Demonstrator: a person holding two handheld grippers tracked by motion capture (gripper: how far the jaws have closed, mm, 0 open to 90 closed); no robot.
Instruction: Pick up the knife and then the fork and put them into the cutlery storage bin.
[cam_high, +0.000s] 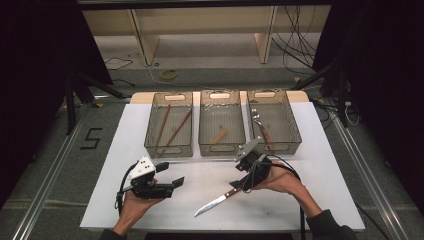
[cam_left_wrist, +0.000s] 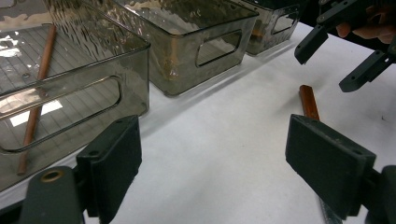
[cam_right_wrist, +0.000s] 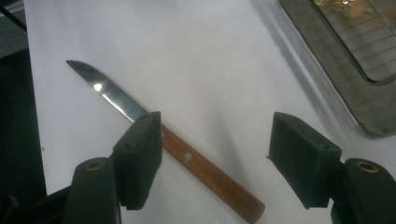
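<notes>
- Knife (cam_high: 216, 201) with the wooden handle lies flat on the white table (cam_high: 320, 190), in front of the three smoky bins (cam_high: 221, 125), blade toward me.
- My right gripper (cam_right_wrist: 212, 154) hangs over its handle, jaws apart, gripping nothing.
- My left gripper (cam_high: 167, 175) sits off to the left, jaws wide and empty.
</notes>
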